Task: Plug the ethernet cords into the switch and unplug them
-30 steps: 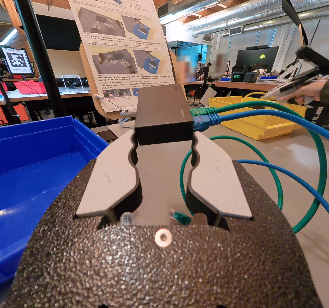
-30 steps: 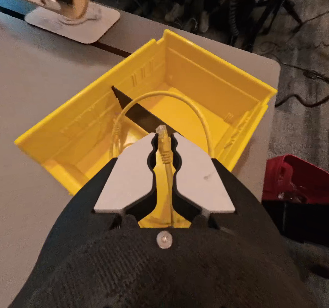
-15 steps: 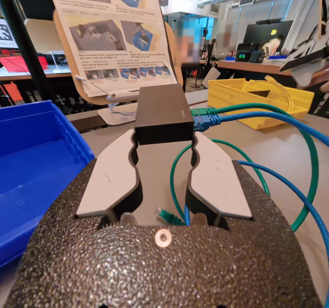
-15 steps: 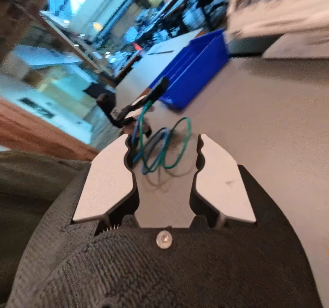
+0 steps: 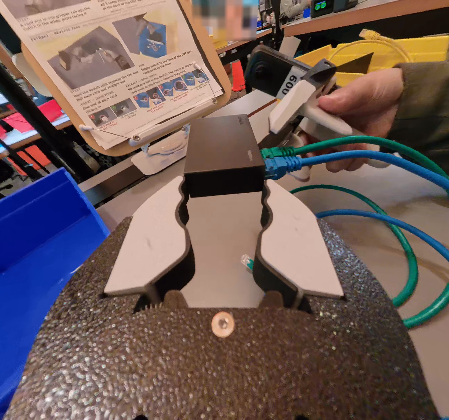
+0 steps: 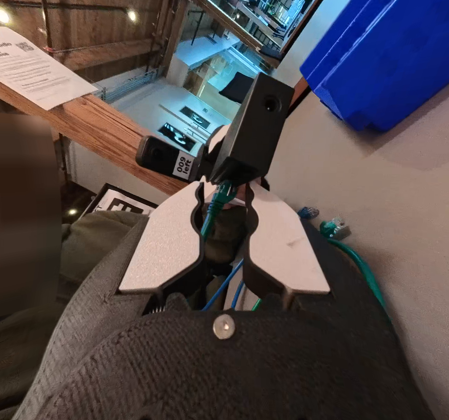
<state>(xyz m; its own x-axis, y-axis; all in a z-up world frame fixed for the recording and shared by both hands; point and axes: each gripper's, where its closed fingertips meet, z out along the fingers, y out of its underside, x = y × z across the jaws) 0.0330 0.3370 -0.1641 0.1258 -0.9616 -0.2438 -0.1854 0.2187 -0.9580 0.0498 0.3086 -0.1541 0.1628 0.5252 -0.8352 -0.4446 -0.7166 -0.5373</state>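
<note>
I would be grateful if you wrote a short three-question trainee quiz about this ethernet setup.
1. True or false: the left tool is shut on the black switch.
2. Which cords are plugged into the switch? A) green and blue B) yellow only C) none
3. Fill in: the yellow cord lies in the ____ bin.

Key: 1 true. 2 A: the green cord and blue cord sit in side ports. 3 yellow. The right tool is open around the green plug.

Bright, even indoor light, soft shadows — wide-angle bending at the edges, background slightly motion-blurred.
</note>
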